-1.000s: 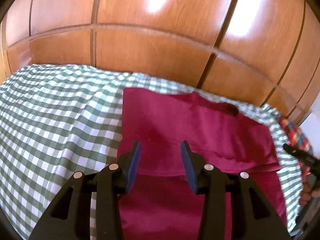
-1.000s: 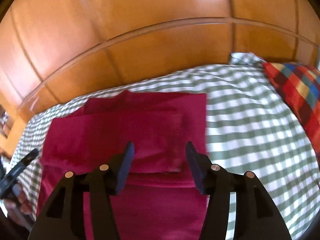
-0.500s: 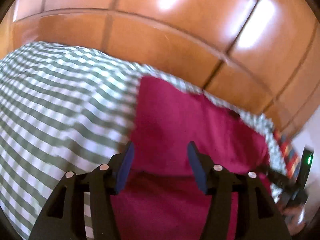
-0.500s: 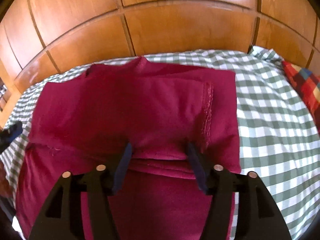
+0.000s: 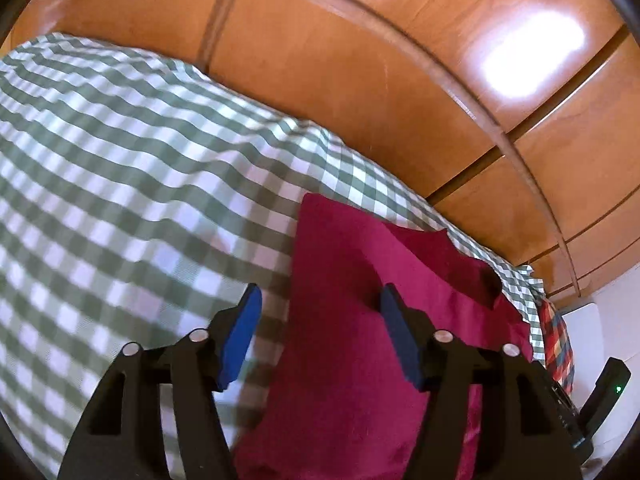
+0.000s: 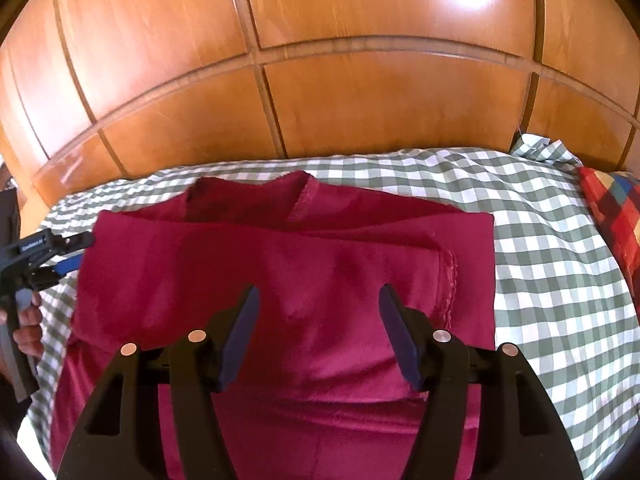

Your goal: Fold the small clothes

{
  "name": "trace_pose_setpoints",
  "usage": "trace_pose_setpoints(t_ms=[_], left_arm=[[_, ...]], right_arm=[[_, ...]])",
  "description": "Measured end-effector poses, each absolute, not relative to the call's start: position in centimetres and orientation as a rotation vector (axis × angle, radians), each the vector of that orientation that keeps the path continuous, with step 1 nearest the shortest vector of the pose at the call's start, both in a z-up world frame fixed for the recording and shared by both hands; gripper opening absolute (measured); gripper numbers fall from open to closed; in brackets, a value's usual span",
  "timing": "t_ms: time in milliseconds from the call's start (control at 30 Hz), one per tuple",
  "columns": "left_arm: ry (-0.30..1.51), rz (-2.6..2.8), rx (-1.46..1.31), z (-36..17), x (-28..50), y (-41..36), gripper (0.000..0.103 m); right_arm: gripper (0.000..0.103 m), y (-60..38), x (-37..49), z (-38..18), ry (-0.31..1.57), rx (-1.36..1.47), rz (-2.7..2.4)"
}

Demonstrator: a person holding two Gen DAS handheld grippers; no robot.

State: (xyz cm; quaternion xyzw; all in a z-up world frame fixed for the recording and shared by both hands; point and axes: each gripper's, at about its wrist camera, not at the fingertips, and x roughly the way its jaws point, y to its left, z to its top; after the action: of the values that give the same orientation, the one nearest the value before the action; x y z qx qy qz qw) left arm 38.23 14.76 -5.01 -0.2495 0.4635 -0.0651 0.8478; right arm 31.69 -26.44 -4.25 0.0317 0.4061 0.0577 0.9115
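- Here, a crimson garment (image 6: pixel 280 280) lies spread on the green-and-white checked bedsheet (image 6: pixel 560 248), filling the middle and lower part of the right wrist view.
- Its long axis runs from the bottom of that frame up toward the wooden panelled headboard (image 6: pixel 360 100); the neckline end (a small notch with a darker inner layer) points at the top centre, toward the wood.
- A folded flap lies crosswise over the garment, with a stitched hem (image 6: pixel 450 284) running down its right-hand edge, right of centre.
- In the left wrist view the same crimson garment (image 5: pixel 352 340) runs from the bottom centre up and to the right, its straight side edge upright in the frame beside bare checked bedsheet (image 5: pixel 120 184).
- The left gripper (image 5: pixel 320 336) has its blue-padded fingers spread wide, holding nothing; one finger sits over the sheet, the other over the cloth, so they straddle that side edge.
- The right gripper (image 6: pixel 316 336) is likewise spread wide and holds nothing, poised over the folded flap in the lower centre.
- At the far left of the right wrist view the left gripper (image 6: pixel 60 256) shows just beside the garment's left edge, with a hand (image 6: pixel 28 328) on its handle.
- A red plaid pillow (image 6: pixel 616 216) lies at the right edge.
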Motion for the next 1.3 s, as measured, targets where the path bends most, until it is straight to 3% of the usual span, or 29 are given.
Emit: trace_pose_setpoints(t_ms=[33, 200, 367, 467, 733, 933, 1100, 1200, 1267, 1300], left_arm=[[0.986, -0.142, -0.512, -5.3, 38.6, 14.2, 0.034], [0.879, -0.001, -0.308, -4.2, 36.8, 11.9, 0.027], [0.893, 0.160, -0.083, -7.6, 36.9, 10.0, 0.043], [0.896, 0.189, -0.087, -7.1, 36.9, 10.1, 0.045], [0.764, 0.120, -0.082, -2.2, 30.7, 8.6, 0.042], [0.886, 0.056, 0.057, -7.2, 29.5, 6.1, 0.046], [0.884, 0.082, 0.069, -6.9, 29.7, 5.8, 0.049], [0.893, 0.110, 0.034, -5.7, 29.0, 6.0, 0.048], [0.876, 0.118, 0.000, -4.8, 27.7, 6.4, 0.051], [0.867, 0.114, -0.008, -4.3, 27.1, 6.6, 0.052]], right_arm=[[0.061, -26.6, 31.8, -4.6, 0.840, 0.063, 0.113], [0.061, -27.2, 32.1, -7.3, 0.853, -0.005, 0.028], [0.062, -27.2, 31.4, -8.7, 0.805, -0.007, 0.026], [0.063, -27.2, 31.4, -8.8, 0.798, -0.005, 0.029], [0.063, -27.1, 31.4, -8.8, 0.793, -0.013, 0.023], [0.063, -27.1, 31.3, -8.9, 0.791, -0.010, 0.023], [0.064, -26.9, 31.3, -8.9, 0.794, -0.023, 0.013], [0.072, -26.9, 31.1, -8.3, 0.808, -0.037, 0.004], [0.088, -26.9, 30.3, -7.8, 0.828, -0.027, 0.026], [0.090, -26.9, 29.5, -7.5, 0.831, -0.024, 0.032]])
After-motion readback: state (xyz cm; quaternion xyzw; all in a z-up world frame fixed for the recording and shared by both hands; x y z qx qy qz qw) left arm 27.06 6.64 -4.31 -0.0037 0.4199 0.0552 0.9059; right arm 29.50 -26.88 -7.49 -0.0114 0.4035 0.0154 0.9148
